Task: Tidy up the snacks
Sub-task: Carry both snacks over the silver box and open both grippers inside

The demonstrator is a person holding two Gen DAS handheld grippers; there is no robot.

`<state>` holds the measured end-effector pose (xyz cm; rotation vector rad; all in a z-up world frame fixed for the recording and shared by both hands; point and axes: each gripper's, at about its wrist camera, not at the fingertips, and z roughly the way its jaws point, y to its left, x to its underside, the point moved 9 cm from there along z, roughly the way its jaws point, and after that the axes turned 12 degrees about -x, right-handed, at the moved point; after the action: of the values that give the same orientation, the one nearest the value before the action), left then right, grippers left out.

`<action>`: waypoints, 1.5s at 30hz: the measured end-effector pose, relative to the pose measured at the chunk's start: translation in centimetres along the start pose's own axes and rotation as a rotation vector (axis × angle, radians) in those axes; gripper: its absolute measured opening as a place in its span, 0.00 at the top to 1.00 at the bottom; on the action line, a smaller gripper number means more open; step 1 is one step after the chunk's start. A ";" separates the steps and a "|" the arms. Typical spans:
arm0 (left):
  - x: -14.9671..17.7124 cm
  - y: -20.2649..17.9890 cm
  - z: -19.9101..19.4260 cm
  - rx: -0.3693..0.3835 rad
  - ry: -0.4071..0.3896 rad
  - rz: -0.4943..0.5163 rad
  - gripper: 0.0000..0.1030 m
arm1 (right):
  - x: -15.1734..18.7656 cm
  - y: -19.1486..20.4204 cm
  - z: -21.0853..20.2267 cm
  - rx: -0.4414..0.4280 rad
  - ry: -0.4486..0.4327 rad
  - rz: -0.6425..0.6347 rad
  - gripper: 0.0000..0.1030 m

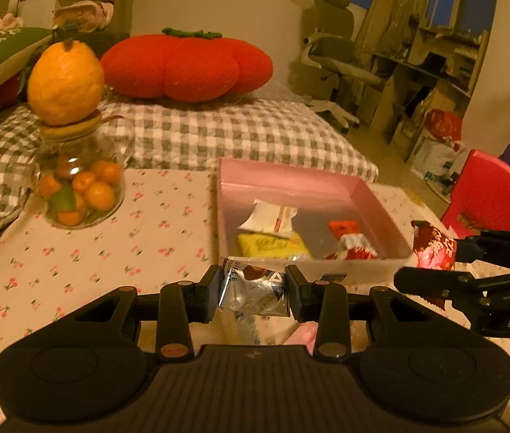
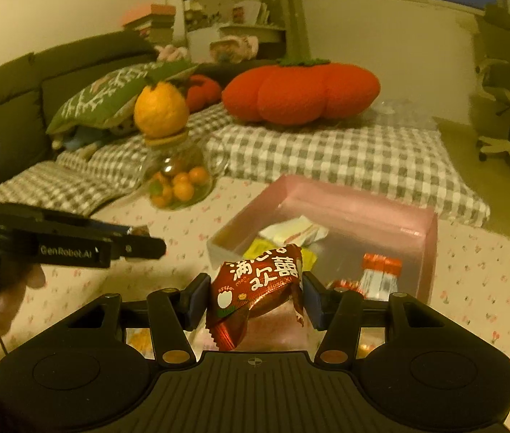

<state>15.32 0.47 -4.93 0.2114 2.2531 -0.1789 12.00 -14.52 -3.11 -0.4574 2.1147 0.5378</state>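
Left gripper [image 1: 251,290] fingers clamping a silver snack packet [image 1: 253,288], right gripper [image 2: 255,297] fingers clamping a red snack packet [image 2: 255,288], both above the floral desk [image 1: 92,252], pink tray [image 1: 381,209] of snacks at twelve o'clock.

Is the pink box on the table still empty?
No, the pink box already holds several wrapped snacks, among them a yellow packet and a white packet.

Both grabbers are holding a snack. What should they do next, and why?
Probably carry both forward over the pink box and let go. The left hand-held gripper grips a silver packet, the right hand-held gripper a red packet, both short of the box, where other snacks already lie.
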 end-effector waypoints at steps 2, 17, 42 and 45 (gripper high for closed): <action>-0.4 -0.4 0.3 -0.001 -0.006 -0.006 0.66 | -0.7 -0.4 0.0 0.010 -0.014 0.006 0.48; -2.7 -2.0 4.1 -0.003 0.011 -0.128 0.66 | -3.1 -5.0 2.0 0.069 -0.047 0.149 0.48; -1.1 -5.0 9.9 -0.091 0.079 -0.056 0.64 | 0.9 -14.5 5.9 0.187 0.033 0.437 0.47; -1.0 -5.0 9.9 -0.093 0.082 -0.050 0.62 | 1.1 -14.6 5.8 0.187 0.034 0.443 0.45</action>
<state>22.30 -6.49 -10.15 0.1147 2.3429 -0.0937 22.67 -23.76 -10.03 0.1149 2.2822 0.5733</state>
